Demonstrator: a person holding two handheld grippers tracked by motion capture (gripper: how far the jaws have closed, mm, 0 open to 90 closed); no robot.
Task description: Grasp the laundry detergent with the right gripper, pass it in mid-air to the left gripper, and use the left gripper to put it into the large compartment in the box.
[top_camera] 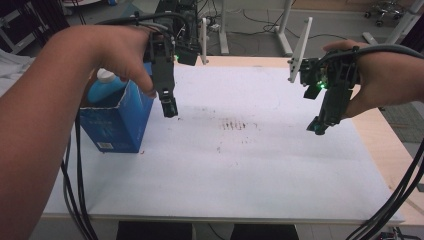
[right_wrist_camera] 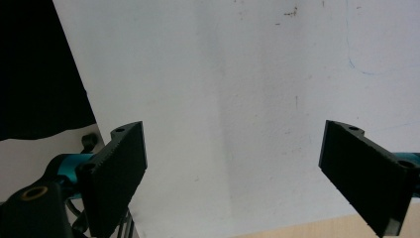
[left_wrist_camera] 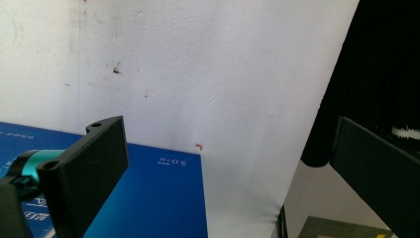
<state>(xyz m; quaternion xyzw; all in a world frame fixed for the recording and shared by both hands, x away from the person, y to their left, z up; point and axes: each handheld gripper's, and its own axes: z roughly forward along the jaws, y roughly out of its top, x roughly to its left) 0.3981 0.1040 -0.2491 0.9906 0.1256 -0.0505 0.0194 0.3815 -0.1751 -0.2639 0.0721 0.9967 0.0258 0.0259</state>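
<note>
A white sheet point(top_camera: 260, 170) covered most of the counter point(top_camera: 385, 150), whose bare wood showed along the right and far edges. The sheet's middle and near half lay open, marked with dark smudges point(top_camera: 239, 125) near its centre, and its near edge ran just short of the counter's front.

At the left side stood a blue carton point(top_camera: 117, 125), upright with its top flaps open, near the sheet's left edge. Inside it sat a blue bottle with a white cap point(top_camera: 106, 76), the cap rising just above the carton's rim. In the left gripper view the carton's blue side point(left_wrist_camera: 158, 198) appeared low in the frame, with white sheet beyond it.

The left hand-held gripper point(top_camera: 170, 107) hung pointing down just beside the carton's right top corner, apart from it and above the sheet. Its jaws stood spread wide with nothing between them.

The right hand-held gripper point(top_camera: 318, 127) hovered over the sheet's right edge, tilted down and inward, well apart from the carton. Its jaws were released and wide, with bare sheet point(right_wrist_camera: 237, 124) between them and the wood edge of the counter just below.

Beyond the far edge, white desk legs point(top_camera: 285, 25) stood on the floor.
</note>
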